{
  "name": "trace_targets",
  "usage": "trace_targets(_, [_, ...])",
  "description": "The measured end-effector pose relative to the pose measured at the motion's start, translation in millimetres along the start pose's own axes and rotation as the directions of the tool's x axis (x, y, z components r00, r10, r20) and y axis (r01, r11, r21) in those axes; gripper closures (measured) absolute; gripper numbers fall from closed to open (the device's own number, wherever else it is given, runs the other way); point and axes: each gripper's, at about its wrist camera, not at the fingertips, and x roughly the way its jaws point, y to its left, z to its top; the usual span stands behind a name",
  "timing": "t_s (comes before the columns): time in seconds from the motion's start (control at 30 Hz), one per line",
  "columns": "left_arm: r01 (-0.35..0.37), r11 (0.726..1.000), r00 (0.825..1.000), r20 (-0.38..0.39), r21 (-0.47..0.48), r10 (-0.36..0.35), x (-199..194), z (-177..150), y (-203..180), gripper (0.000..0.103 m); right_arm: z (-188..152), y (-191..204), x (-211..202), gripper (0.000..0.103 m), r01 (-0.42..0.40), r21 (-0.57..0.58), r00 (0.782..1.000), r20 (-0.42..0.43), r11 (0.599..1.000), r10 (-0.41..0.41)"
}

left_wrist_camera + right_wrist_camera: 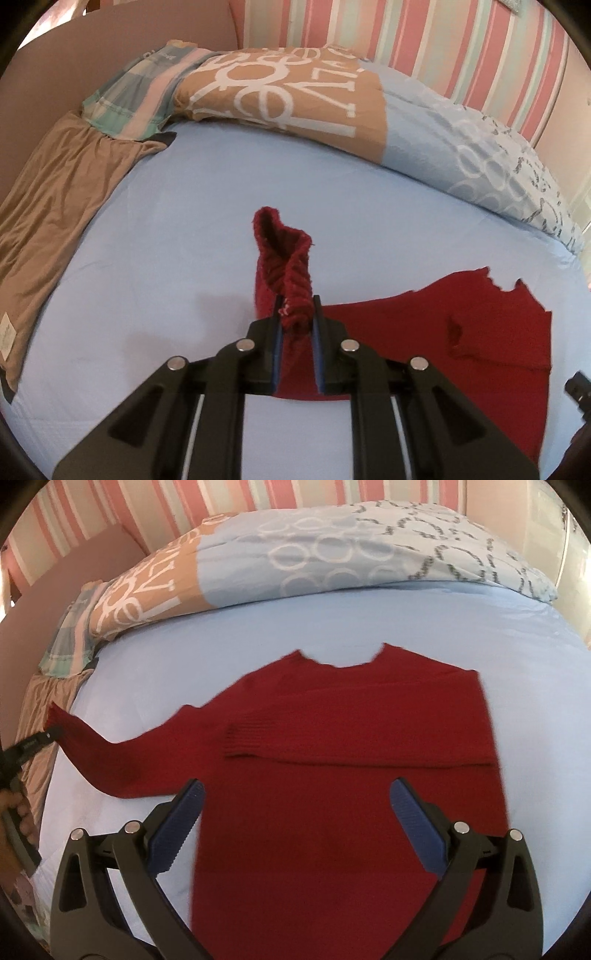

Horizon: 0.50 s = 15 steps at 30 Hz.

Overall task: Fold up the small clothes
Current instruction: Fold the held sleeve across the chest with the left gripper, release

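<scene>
One red knitted sweater (332, 746) flat on the pale blue bed (535, 672), one ribbed sleeve cuff (284, 258) pinched and lifted by the left gripper (297, 314), right gripper (295, 812) spread wide above, holding nothing, one patterned duvet (332, 554) rumpled at far edge

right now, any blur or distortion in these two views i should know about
Left wrist view: fisheye bends the pillow into an arc; the cuff in the left gripper looks sharp. Right wrist view: the red sweater edges are motion-smeared, the striped wall bows, dark vignette at the corners.
</scene>
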Motion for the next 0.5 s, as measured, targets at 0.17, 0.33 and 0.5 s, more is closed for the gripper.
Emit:
trace_targets(0.17, [0.007,1.000,1.000,0.024,0.005,-0.007,-12.0,6.0,-52.1,0.090,4.9,-45.5,-9.6,0.003,-0.005,0.021,1.000,-0.006,1.000,0.005])
trace_targets(0.33, [0.012,0.999,1.000,0.027,0.038,-0.013,-13.3,7.4,-108.2,0.090,15.5,-80.8,-16.6,0.003,-0.012,0.027,1.000,-0.004,1.000,0.012])
trace_targets(0.5, [0.000,0.997,1.000,0.026,0.079,-0.002,-9.9,5.1,-163.9,0.090,29.5,-110.1,-21.6,0.003,-0.011,0.029,1.000,0.005,1.000,0.011])
